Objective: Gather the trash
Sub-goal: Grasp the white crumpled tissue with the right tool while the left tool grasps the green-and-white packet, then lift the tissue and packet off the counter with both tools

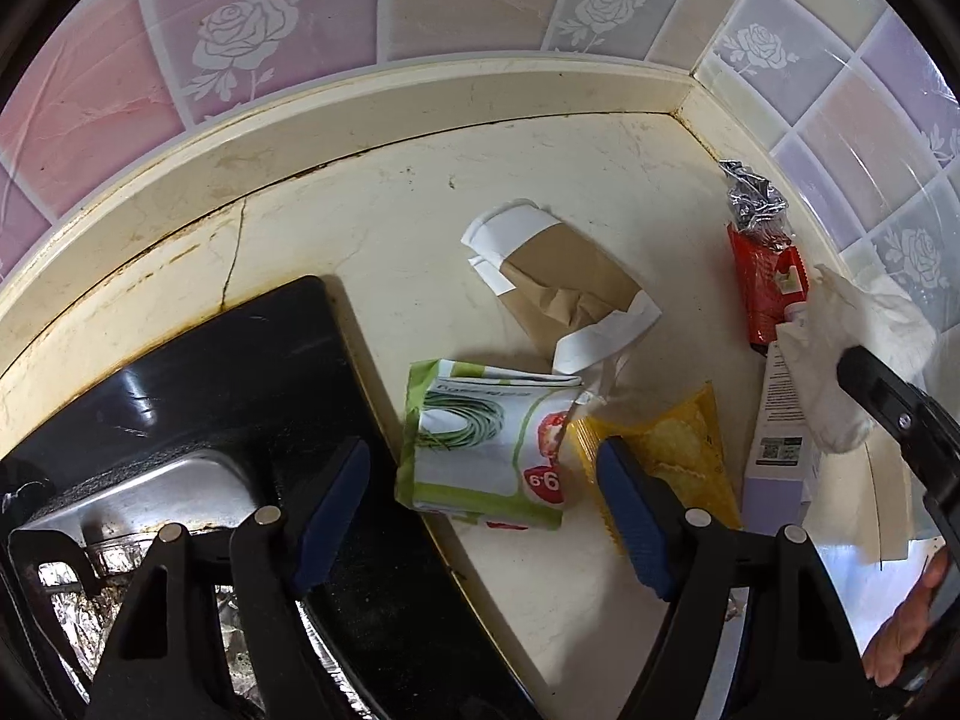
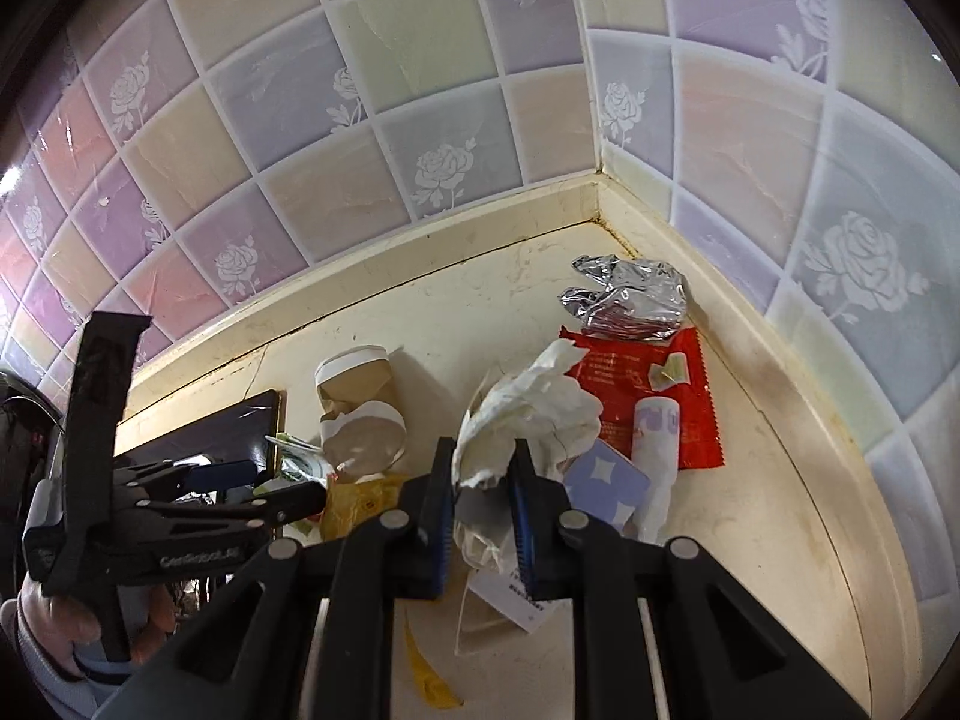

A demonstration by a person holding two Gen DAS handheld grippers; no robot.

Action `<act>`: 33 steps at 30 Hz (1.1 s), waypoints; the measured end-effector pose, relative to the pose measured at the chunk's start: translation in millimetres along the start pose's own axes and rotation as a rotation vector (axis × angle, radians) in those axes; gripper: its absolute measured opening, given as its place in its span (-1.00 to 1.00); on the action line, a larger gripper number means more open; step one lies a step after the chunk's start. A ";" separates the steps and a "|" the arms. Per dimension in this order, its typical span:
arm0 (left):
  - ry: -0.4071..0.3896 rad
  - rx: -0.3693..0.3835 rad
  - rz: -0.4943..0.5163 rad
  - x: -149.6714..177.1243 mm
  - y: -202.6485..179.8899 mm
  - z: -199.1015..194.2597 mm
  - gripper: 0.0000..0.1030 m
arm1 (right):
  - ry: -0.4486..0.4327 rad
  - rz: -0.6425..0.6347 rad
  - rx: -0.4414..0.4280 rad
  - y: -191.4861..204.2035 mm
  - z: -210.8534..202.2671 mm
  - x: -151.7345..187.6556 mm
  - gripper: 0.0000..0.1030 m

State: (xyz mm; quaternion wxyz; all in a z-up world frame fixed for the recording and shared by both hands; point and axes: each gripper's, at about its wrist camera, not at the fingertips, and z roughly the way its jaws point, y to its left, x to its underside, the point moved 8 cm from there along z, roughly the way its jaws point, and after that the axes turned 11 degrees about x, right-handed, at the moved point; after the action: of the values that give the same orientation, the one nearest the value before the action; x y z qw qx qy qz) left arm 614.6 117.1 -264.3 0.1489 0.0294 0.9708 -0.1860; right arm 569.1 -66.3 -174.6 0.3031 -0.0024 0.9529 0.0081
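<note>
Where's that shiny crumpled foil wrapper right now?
The foil wrapper lies on the counter in the far tiled corner, at the top edge of the red packet; the left wrist view shows it far right.

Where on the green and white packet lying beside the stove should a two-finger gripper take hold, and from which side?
Grip the green and white packet across its short width from above. It lies flat on the counter, so nothing offers a side hold; the open left gripper already straddles it, pointing steeply down.
</note>
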 end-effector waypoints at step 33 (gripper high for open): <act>-0.078 -0.034 -0.009 15.0 -50.6 -30.7 -0.01 | -0.081 0.052 0.000 -24.5 -66.7 23.0 -0.69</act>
State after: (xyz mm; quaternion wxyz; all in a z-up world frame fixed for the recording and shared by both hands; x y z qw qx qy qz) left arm 586.1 81.5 -223.7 0.1861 0.0153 0.9674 -0.1713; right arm 512.1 -91.9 -133.8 0.3413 0.0227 0.9395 0.0163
